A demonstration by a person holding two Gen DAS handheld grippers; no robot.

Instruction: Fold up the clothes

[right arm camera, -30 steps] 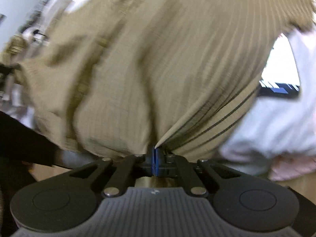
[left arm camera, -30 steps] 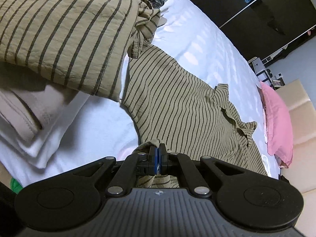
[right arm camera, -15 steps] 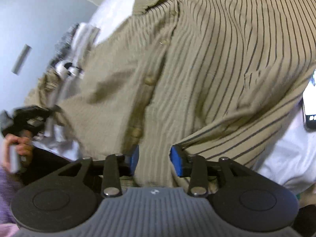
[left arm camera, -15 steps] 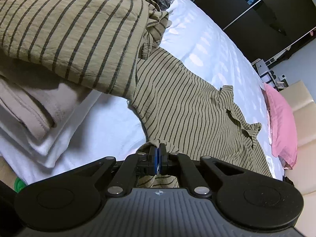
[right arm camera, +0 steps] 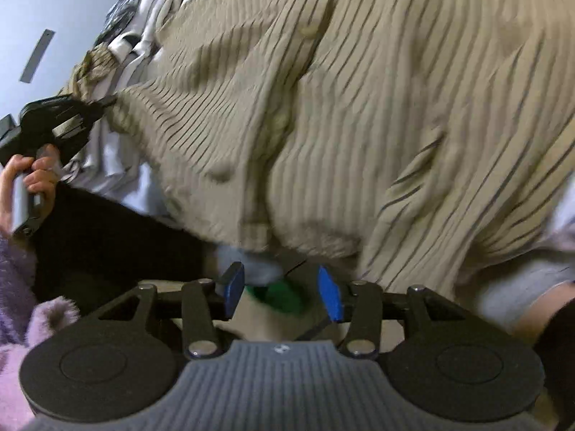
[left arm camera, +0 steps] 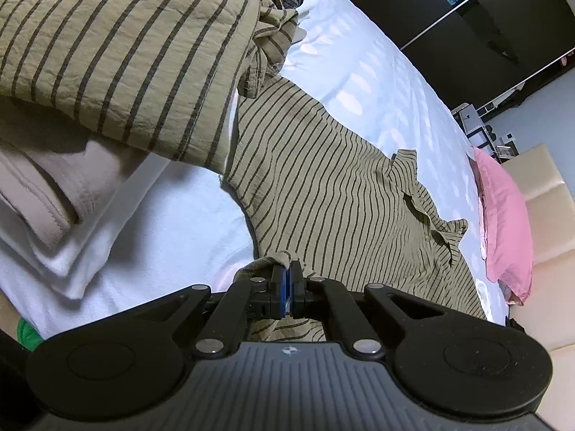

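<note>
White bed: left tongs still pinch striped shirt; right tongs released it, opening, empty.

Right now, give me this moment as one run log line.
left tongs: shut on striped shirt | right tongs: opening, nothing between | bed: shirt spread out

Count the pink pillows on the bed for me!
1. The pink pillow lies at the far end of the white bed, beside the cream headboard. Others may be hidden outside the view.
</note>
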